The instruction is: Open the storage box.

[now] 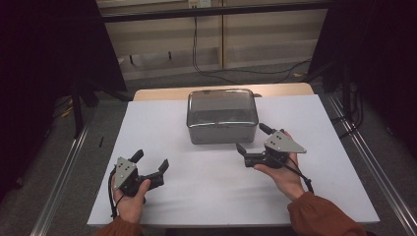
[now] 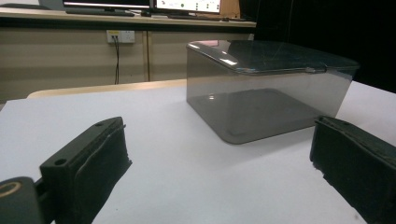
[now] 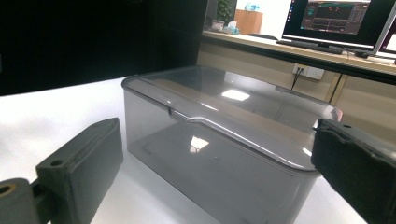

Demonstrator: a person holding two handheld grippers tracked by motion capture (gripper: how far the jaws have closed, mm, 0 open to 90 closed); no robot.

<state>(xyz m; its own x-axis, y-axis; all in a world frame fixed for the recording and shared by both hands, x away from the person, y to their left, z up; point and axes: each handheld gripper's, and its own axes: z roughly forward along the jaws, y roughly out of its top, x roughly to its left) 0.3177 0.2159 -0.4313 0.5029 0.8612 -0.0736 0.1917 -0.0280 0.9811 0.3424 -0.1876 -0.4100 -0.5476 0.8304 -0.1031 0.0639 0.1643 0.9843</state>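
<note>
From the high view: resting near the front of the white worktop [image 1: 162,123], left tool [image 1: 150,164] spread wide and well short of the lidded grey box [image 1: 222,115]; right tool [image 1: 252,140] hovering just beside its front right corner, also spread, gripping nothing. In the left gripper view: facing the box [image 2: 261,93] across bare worktop. In the right gripper view: closing in on the lid [image 3: 233,112]. Risking, likely, a one-sided nudge sliding the smooth, light-looking box away.
</note>
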